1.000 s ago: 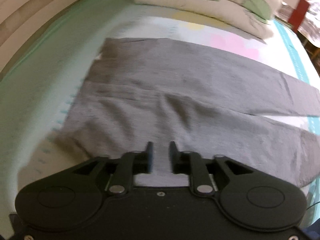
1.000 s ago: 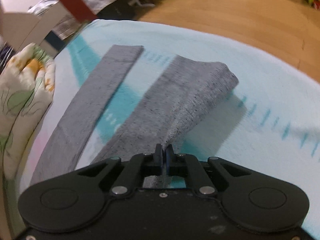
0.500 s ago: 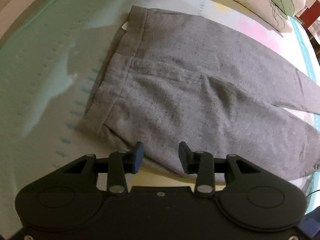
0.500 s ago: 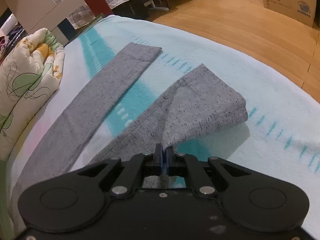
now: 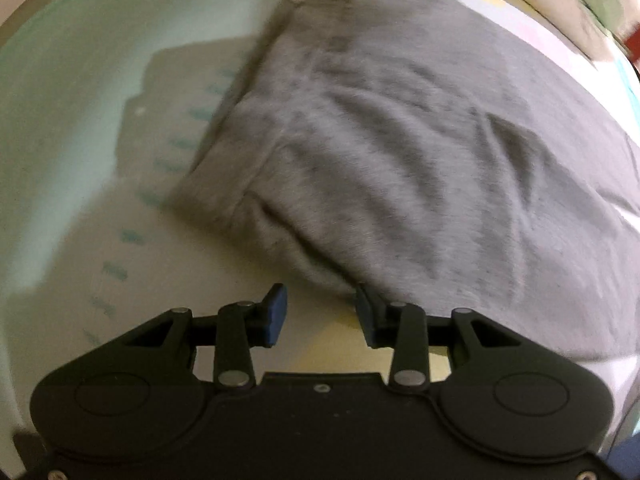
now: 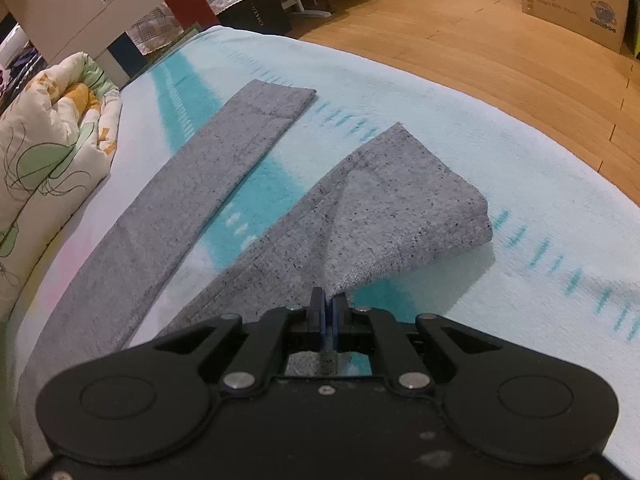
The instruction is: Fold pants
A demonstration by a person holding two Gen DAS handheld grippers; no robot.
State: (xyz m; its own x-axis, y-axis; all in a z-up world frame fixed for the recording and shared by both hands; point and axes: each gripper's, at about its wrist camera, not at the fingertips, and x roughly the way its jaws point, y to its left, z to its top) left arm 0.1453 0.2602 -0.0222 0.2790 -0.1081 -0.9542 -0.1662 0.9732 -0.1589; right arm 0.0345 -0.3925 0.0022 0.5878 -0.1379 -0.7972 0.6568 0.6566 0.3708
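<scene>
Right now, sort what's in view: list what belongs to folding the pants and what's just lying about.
Belongs to the job:
- pants, grey, spread on the bed
- right gripper, shut on the near leg's hem
- left gripper, open at the waist corner
- blanket, the folding surface

Just lying about:
- quilt
- box on the floor

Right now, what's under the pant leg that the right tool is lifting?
The right tool pinches the near pant leg, its hem raised above the turquoise blanket. Only blanket and shadow show beneath; farther under is hidden by fabric.
</scene>
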